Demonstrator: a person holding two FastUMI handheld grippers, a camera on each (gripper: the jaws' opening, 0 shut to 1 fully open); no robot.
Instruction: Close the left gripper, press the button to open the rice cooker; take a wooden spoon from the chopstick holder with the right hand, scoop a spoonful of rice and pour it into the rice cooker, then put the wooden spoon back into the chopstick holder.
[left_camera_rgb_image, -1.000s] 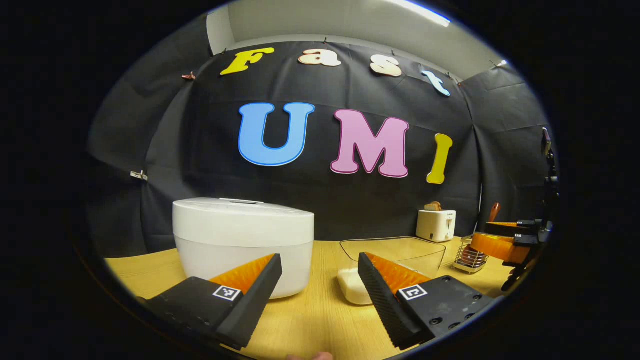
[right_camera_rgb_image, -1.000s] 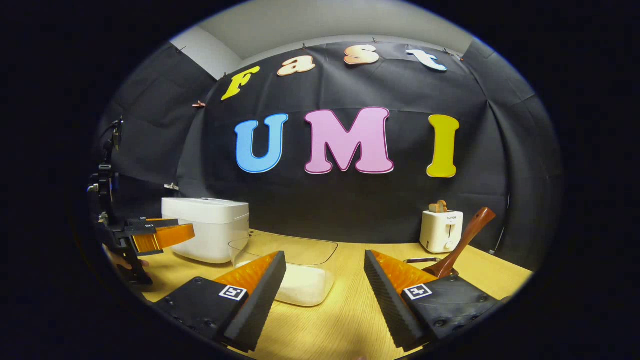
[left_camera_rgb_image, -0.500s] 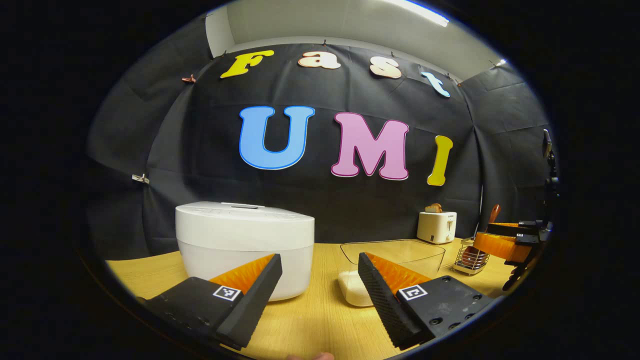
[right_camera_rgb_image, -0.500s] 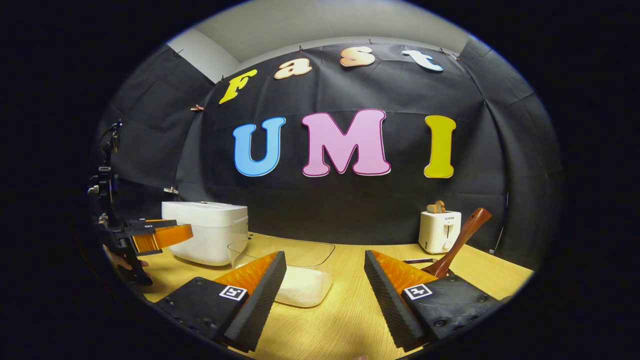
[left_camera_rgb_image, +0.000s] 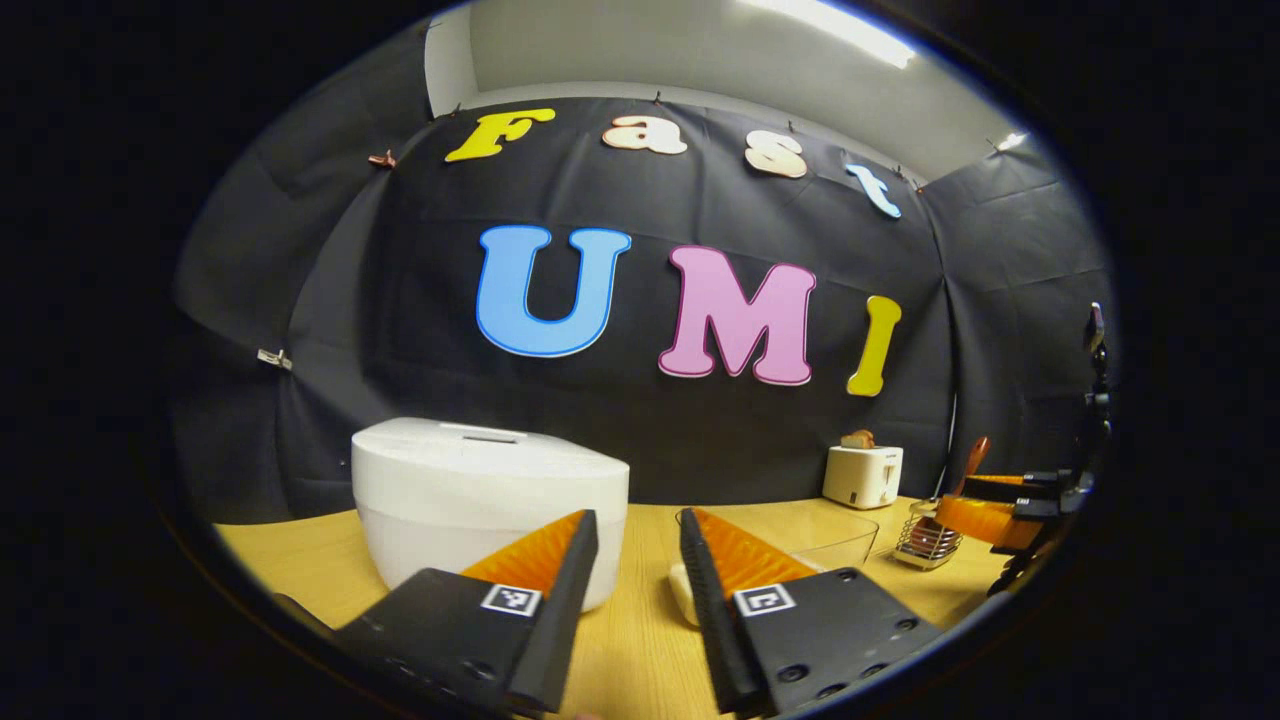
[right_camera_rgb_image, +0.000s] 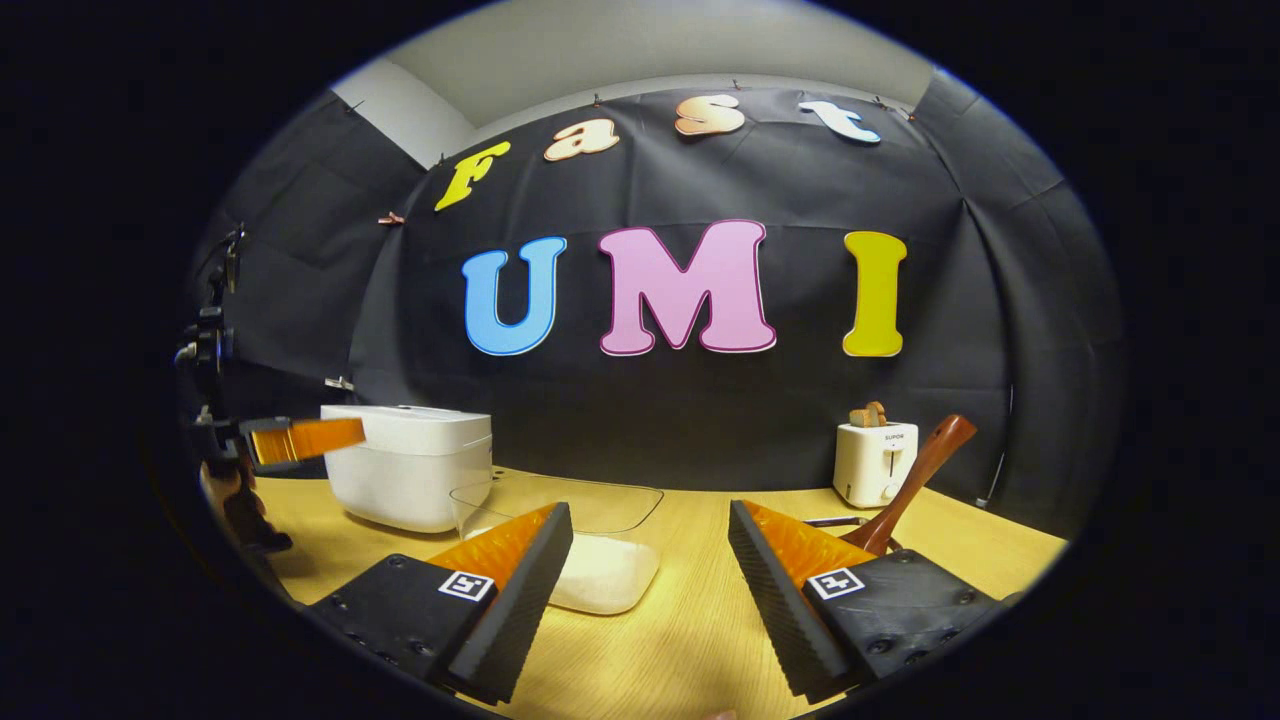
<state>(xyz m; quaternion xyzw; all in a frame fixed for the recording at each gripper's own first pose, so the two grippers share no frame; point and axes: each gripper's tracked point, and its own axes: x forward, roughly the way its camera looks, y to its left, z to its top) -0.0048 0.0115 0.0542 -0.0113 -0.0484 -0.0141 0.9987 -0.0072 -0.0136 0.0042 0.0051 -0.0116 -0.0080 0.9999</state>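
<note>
my left gripper (left_camera_rgb_image: 632, 600) hangs short of the white rice cooker (left_camera_rgb_image: 488, 500) near the worktop's (left_camera_rgb_image: 640, 650) left edge, fingers narrowed but a gap showing — lid down. my right gripper (right_camera_rgb_image: 650, 590) gapes empty; the wooden spoon (right_camera_rgb_image: 915, 480) leans in its chopstick holder (left_camera_rgb_image: 925, 540) by the right edge. risk: parted tips could straddle the button — no press.
</note>
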